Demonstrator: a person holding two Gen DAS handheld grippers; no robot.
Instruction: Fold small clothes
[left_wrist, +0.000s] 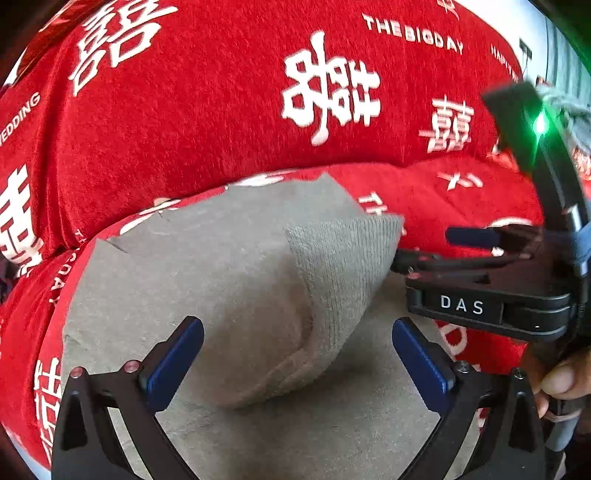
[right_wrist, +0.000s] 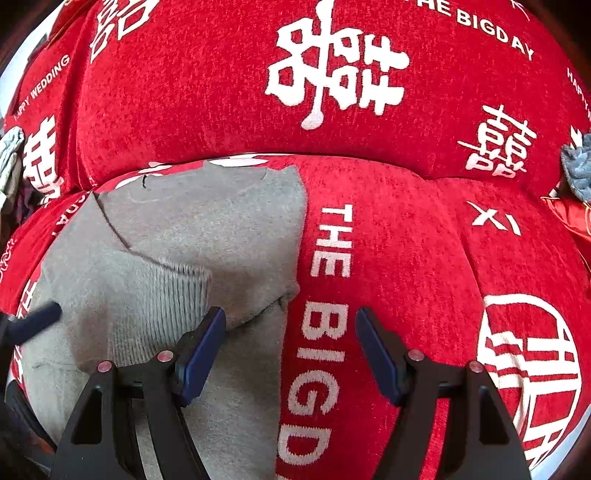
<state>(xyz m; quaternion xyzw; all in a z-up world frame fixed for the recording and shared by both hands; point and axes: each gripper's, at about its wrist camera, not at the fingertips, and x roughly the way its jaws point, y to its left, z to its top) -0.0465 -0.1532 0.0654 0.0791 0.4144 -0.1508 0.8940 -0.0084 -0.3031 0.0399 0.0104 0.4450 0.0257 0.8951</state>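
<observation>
Overhead, the left wrist view reads "THE BIGDAY" and part of "WEDDING" in white on a red sofa cover, among large white double-happiness characters. A grey garment lies flat on the seat cushion, its ribbed cuff folded back over it. The left tool is spread wide above the garment, holding nothing. The right tool, labelled "DAS", has its tips at the cuff's edge; its gap is unclear here.

From the right wrist view, "THE BIGD", "THE BIGDAY" and "HAPPY WEDDING" show on the cover. The right tool stands wide, empty, over the garment's right edge.
</observation>
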